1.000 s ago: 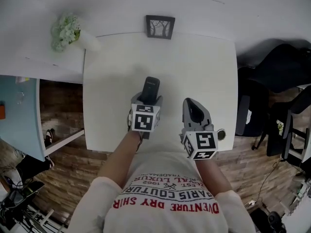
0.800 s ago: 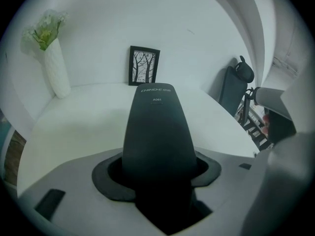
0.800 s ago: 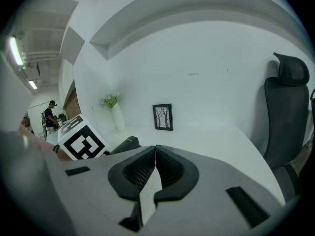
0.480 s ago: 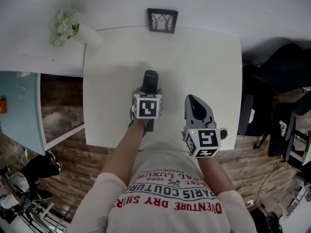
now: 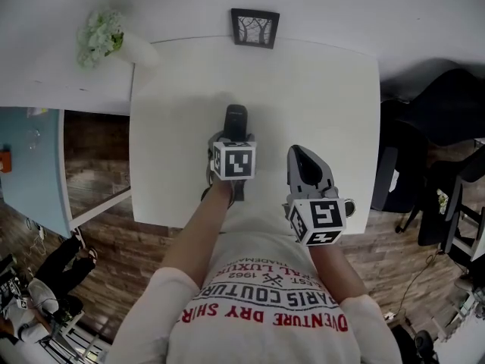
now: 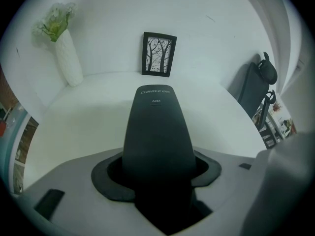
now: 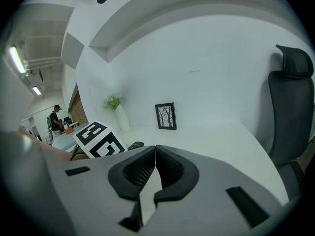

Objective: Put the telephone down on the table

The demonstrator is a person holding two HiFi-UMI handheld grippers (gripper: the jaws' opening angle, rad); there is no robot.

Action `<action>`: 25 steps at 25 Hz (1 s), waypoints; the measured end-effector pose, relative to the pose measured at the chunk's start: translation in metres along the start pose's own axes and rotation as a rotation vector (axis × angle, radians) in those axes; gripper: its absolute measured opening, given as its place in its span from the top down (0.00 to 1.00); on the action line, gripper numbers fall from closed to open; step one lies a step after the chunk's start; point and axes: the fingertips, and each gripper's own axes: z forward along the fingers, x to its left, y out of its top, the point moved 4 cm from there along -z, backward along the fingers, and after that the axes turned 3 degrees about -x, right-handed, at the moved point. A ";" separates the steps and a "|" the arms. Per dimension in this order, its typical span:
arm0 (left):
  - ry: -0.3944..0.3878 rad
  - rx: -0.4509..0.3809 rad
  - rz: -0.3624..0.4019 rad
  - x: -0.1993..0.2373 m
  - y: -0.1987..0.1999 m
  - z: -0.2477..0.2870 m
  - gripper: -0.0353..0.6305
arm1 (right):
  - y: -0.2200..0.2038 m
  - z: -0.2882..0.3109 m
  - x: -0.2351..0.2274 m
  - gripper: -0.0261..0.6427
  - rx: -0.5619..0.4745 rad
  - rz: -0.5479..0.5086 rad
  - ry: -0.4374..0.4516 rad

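The telephone (image 5: 236, 120) is a black handset, and my left gripper (image 5: 233, 139) is shut on its lower part. It points away from me over the white table (image 5: 318, 89). In the left gripper view the handset (image 6: 156, 132) rises out from between the dark pads and fills the middle; whether it touches the tabletop I cannot tell. My right gripper (image 5: 303, 161) hovers over the table's near right part, shut with nothing in it. In the right gripper view its pads (image 7: 170, 167) meet, and the left gripper's marker cube (image 7: 101, 139) shows to the left.
A small black picture frame (image 5: 255, 27) stands at the table's far edge against the wall. A white vase with pale flowers (image 5: 114, 42) sits at the far left corner. A dark office chair (image 5: 447, 105) stands right of the table. Wooden floor lies left and near.
My left gripper has carried the telephone a little farther out over the table. The right gripper has hardly moved.
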 end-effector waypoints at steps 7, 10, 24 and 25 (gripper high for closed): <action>-0.036 0.003 -0.010 -0.001 0.000 -0.001 0.52 | -0.002 0.000 0.000 0.92 0.005 0.003 0.001; -0.070 0.007 -0.023 -0.004 0.000 -0.002 0.48 | -0.002 0.001 -0.001 0.92 0.006 0.005 -0.001; -0.105 -0.102 0.101 -0.015 0.006 -0.023 0.26 | -0.001 -0.002 0.002 0.92 -0.001 0.003 -0.006; -0.105 -0.116 0.099 -0.014 0.007 -0.027 0.26 | -0.001 -0.003 0.003 0.92 -0.003 0.002 -0.006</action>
